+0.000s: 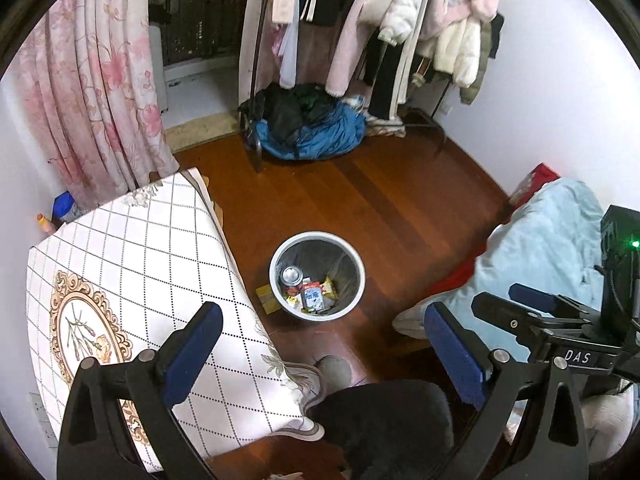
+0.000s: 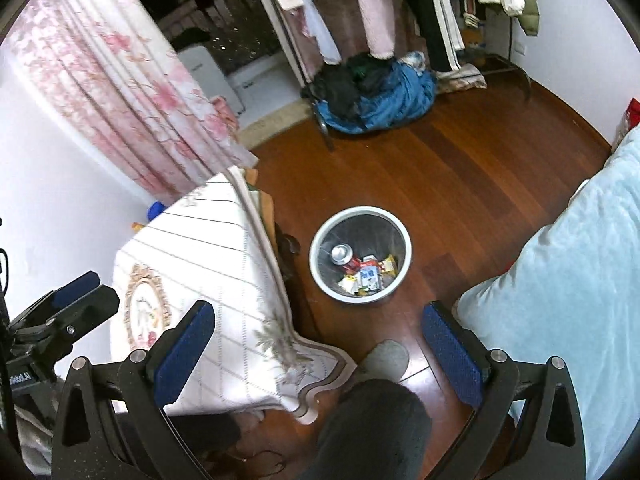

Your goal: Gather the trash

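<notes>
Both grippers hang high above the floor, looking down into the room, and both are empty. The left gripper (image 1: 324, 344) has its blue-padded fingers (image 1: 192, 352) spread wide with nothing between them, and the right gripper (image 2: 316, 344) shows the same wide-open stance, blue pads (image 2: 448, 356) well apart. Down on the reddish wooden floor (image 1: 400, 200) stands the round grey wastebasket (image 1: 357, 280), just beside the corner of the table and between it and the bed. Inside it lies the trash: a drink can (image 1: 292, 275) on its side against the left wall, a small white-and-blue carton (image 1: 313, 298) and yellow snack wrappers (image 1: 329, 285) heaped at the bottom. From the right wrist view the can (image 2: 342, 254) shows a red body and silver top. One flat yellow packet (image 1: 266, 299) lies on the floor, touching the basket's left side on the outside. The table carries a white cloth with a diamond grid and an ornate medallion (image 1: 132, 256), its top bare. A pale blue quilt (image 2: 560, 288) covers the bed on the right. A person's dark-trousered knee (image 2: 368, 428) and a grey slipper (image 2: 386, 356) sit at the bottom, near the basket. Beyond, a clothes rack (image 1: 384, 20) with coats, a blue bundle (image 1: 316, 136) beneath it, and a pink floral curtain (image 1: 96, 80) on the left.
</notes>
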